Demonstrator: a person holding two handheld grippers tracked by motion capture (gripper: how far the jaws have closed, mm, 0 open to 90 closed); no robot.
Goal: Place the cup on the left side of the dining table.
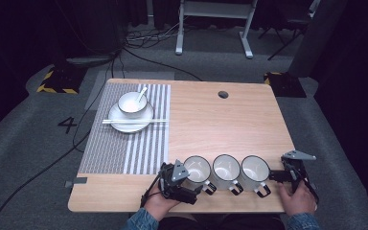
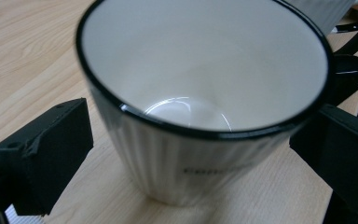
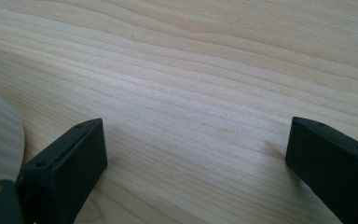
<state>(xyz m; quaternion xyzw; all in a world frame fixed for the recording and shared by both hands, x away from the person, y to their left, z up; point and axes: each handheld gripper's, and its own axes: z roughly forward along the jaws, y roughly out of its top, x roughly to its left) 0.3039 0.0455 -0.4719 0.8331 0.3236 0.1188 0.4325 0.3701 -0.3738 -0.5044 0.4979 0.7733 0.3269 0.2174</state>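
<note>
On the wooden table (image 1: 230,124), three white mugs with dark rims stand in a row along the near edge. The left gripper (image 1: 188,181), held in the left hand (image 1: 160,203), is at the left mug (image 1: 197,170). The middle mug (image 1: 226,168) and the right mug (image 1: 255,170) follow on its right side. The right gripper (image 1: 277,176), held in the right hand (image 1: 297,199), is just beside the right mug. Far ahead of the left gripper, a striped placemat (image 1: 124,143) carries a plate (image 1: 124,125) with a bowl (image 1: 132,103), a spoon (image 1: 141,94) and chopsticks (image 1: 134,121).
</note>
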